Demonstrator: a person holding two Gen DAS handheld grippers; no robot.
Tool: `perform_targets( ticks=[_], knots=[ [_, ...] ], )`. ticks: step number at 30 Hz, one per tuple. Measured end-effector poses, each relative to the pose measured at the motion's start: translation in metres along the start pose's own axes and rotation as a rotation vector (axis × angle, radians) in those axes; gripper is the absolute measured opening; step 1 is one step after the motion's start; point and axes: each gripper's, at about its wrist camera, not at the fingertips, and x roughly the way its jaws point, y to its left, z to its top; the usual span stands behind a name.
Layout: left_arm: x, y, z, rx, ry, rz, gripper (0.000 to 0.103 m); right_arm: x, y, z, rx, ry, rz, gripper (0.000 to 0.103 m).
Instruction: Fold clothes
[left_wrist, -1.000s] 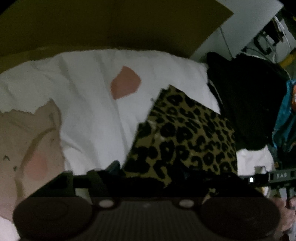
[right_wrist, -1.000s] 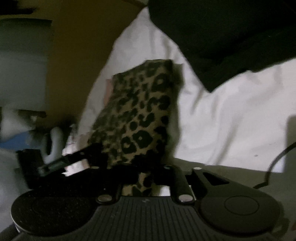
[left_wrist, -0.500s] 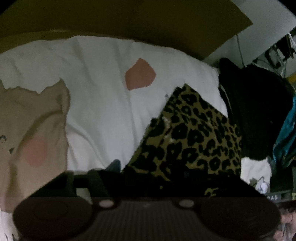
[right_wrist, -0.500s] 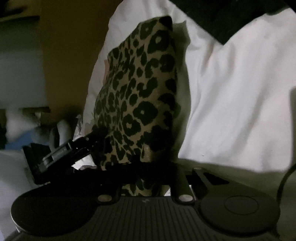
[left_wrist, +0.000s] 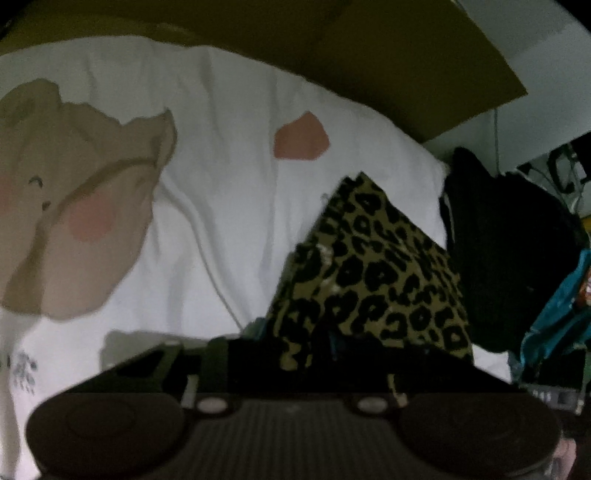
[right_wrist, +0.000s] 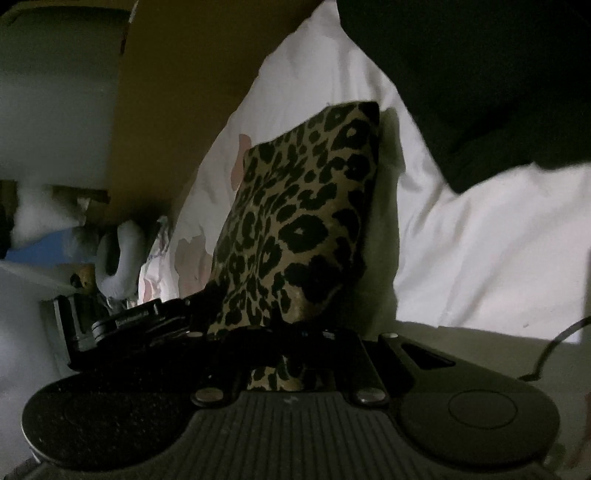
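Observation:
A folded leopard-print garment (left_wrist: 373, 273) is held up over the white bed sheet (left_wrist: 221, 206). My left gripper (left_wrist: 306, 350) is shut on its near edge. In the right wrist view the same garment (right_wrist: 303, 229) rises from my right gripper (right_wrist: 284, 354), which is shut on its lower edge. The left gripper (right_wrist: 122, 325) shows there at the left, clamped on the cloth's other corner. Both sets of fingertips are dark and mostly hidden by the cloth.
A beige cushion with a pink-cheeked face (left_wrist: 74, 206) lies at the left on the sheet. A pile of black clothes (left_wrist: 506, 251) lies at the right, and also shows in the right wrist view (right_wrist: 480, 85). A brown headboard (left_wrist: 332, 44) stands behind. A teal bag (left_wrist: 557, 317) is at the far right.
Both grippers have moved with the garment still clamped; the left view has shifted so the sheet and cushion sit lower and further right. In the right view the garment first rose, then dropped back.

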Motion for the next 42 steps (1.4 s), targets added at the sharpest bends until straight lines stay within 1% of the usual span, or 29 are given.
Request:
perform_targets(
  ticks=[2,5,7,8,9,10,11,12,13,16,18,20,26,28,32,36,40,42],
  knots=[
    [-0.001,0.000,-0.007,-0.038,0.010,0.000,0.033,-0.004,-0.005,0.006,-0.001,0.041,0.007,0.008],
    [-0.004,0.001,-0.014,-0.092,0.014,-0.022,0.032,-0.011,-0.012,0.015,-0.020,0.064,-0.018,0.008],
    [-0.004,0.000,-0.012,-0.063,0.020,-0.014,0.033,-0.011,-0.019,0.015,0.002,0.075,-0.022,0.008],
    [-0.003,-0.002,-0.010,-0.039,0.023,-0.006,0.037,-0.009,-0.020,0.014,0.004,0.072,-0.029,0.012],
    [-0.003,-0.003,-0.009,-0.015,0.026,0.003,0.046,-0.007,-0.020,0.012,0.000,0.066,-0.040,0.014],
    [-0.002,-0.004,-0.007,0.010,0.029,0.013,0.051,-0.005,-0.021,0.010,-0.006,0.058,-0.055,0.023],
    [-0.001,-0.006,-0.006,0.036,0.027,0.022,0.064,-0.005,-0.025,0.009,-0.003,0.048,-0.072,0.038],
    [-0.001,-0.007,-0.004,0.061,0.019,0.025,0.073,-0.005,-0.028,0.008,0.000,0.038,-0.087,0.042],
    [-0.001,-0.008,-0.002,0.076,0.009,0.023,0.074,-0.007,-0.034,0.008,0.010,0.024,-0.081,0.044],
    [0.002,-0.006,0.005,0.063,0.007,-0.022,0.075,-0.010,-0.041,0.007,0.057,-0.042,-0.032,0.048],
    [0.008,-0.005,0.009,0.053,0.011,-0.046,0.078,-0.012,-0.048,0.008,0.087,-0.082,-0.005,0.050],
    [0.016,-0.004,0.012,0.052,0.023,-0.061,0.081,-0.009,-0.054,0.010,0.118,-0.102,-0.001,0.052],
    [0.038,-0.004,0.015,0.072,0.075,-0.089,0.081,0.000,-0.056,0.012,0.102,-0.095,0.003,0.052],
    [0.041,-0.005,0.013,0.079,0.082,-0.105,0.082,0.004,-0.056,0.012,0.103,-0.096,0.009,0.052],
    [0.047,-0.011,0.012,0.126,0.084,-0.106,0.082,0.015,-0.055,0.013,0.102,-0.093,0.021,0.051],
    [0.050,-0.012,0.019,0.108,0.095,-0.130,0.079,0.024,-0.046,0.015,0.070,-0.085,0.019,0.051],
    [0.055,-0.010,0.027,0.072,0.115,-0.155,0.079,0.028,-0.042,0.016,0.071,-0.111,0.016,0.051],
    [0.056,-0.010,0.028,0.071,0.122,-0.161,0.079,0.030,-0.040,0.016,0.065,-0.116,0.009,0.051]
  ],
)
